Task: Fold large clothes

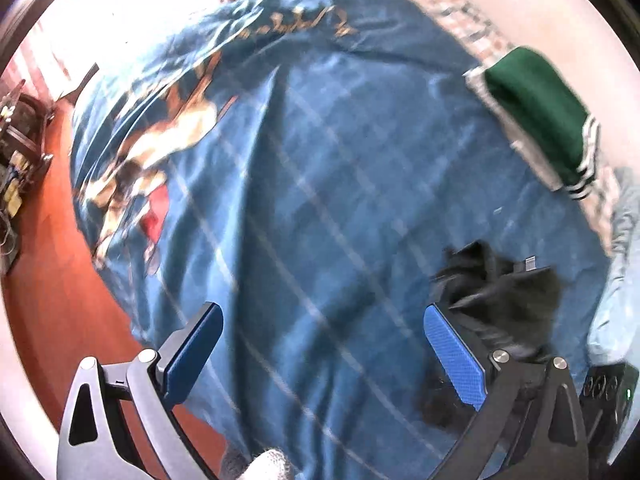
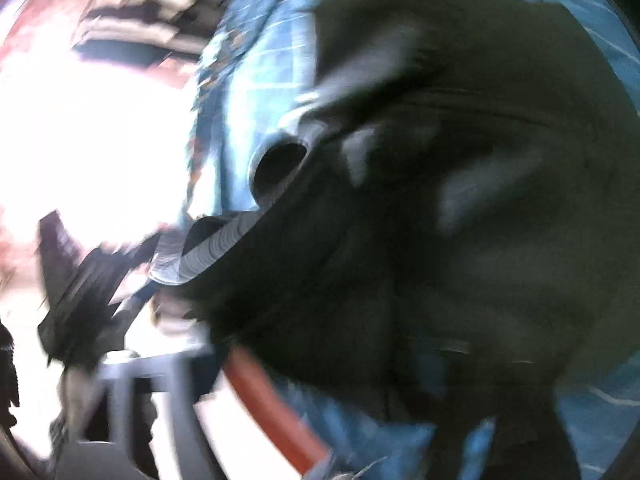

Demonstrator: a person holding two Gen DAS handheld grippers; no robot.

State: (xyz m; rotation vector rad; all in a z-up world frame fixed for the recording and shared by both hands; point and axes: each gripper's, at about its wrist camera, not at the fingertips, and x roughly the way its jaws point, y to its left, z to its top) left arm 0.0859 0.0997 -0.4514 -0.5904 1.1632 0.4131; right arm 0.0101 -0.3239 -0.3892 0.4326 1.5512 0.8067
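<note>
Right now my left hand-held gripper [image 1: 322, 354] hangs with its blue-padded fingers [image 1: 454, 360] spread wide apart, nothing between them, above a blue bedspread [image 1: 320, 168] crossed by pale diagonal lines and printed with a figure toward ten o'clock. A black garment [image 1: 504, 300] lies bunched on the bedspread at about four o'clock in the left wrist view, just behind the right-side finger. A folded green garment [image 1: 540, 120] with striped cuffs sits near two o'clock, well apart from the black one. Red-brown floor [image 1: 60, 280] shows at eight o'clock. On the right wrist view, the black garment [image 2: 460, 220] fills most of the frame, heavily blurred, over the same blue bedspread [image 2: 256, 80]. I cannot tell whether my right hand-held gripper is apart or together.
</note>
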